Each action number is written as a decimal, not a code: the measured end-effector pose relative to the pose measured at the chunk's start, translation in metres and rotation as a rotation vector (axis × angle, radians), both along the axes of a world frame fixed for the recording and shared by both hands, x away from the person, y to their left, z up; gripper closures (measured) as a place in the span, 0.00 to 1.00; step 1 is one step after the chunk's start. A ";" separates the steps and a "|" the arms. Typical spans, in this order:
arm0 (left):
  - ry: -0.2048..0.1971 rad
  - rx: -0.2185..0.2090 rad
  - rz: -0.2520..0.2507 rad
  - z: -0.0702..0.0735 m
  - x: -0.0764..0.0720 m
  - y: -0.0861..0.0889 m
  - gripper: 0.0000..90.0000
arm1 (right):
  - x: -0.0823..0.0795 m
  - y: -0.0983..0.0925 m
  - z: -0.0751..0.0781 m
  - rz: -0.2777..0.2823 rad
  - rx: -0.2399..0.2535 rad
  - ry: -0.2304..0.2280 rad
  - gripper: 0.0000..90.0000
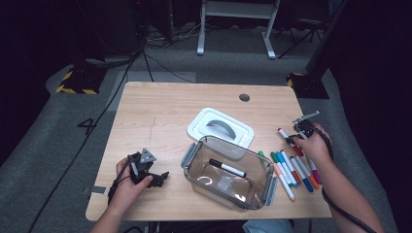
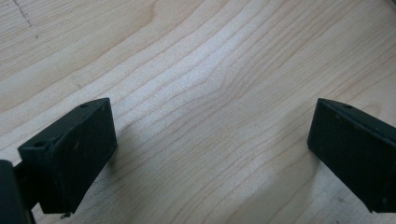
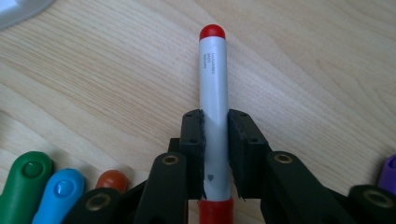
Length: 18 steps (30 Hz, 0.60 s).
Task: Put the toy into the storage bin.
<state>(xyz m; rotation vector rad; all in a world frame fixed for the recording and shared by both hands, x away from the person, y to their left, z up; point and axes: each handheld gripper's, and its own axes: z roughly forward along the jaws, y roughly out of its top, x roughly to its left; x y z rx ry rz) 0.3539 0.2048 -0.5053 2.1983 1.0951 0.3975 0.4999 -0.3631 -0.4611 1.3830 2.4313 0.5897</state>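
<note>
Right gripper pinches the red marker across its barrel — box lies leftward; left gripper wide open, empty.

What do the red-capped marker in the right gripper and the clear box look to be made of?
Red marker: smooth, matte white plastic barrel with printed lettering and glossy red ends. Clear box: likely hard transparent plastic, since the black marker inside shows through its glossy, reflective walls; grey clips look opaque plastic.

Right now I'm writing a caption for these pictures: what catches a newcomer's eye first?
The clear box at the table's near middle, one black marker inside, its white lid just behind. To its right lies a row of coloured markers. The right tool is shut on a red-capped marker.
</note>
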 end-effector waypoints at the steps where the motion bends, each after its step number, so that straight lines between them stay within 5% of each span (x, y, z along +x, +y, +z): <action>1: -0.003 0.002 0.000 0.000 0.000 0.000 0.02 | -0.001 0.000 0.004 0.002 0.004 -0.005 0.86; 11: -0.002 0.002 0.000 0.000 0.000 0.000 0.02 | -0.018 0.017 0.053 0.043 0.087 -0.067 0.86; 18: -0.001 -0.003 -0.005 0.000 0.001 0.000 0.02 | -0.040 0.043 0.096 0.121 0.161 -0.094 0.86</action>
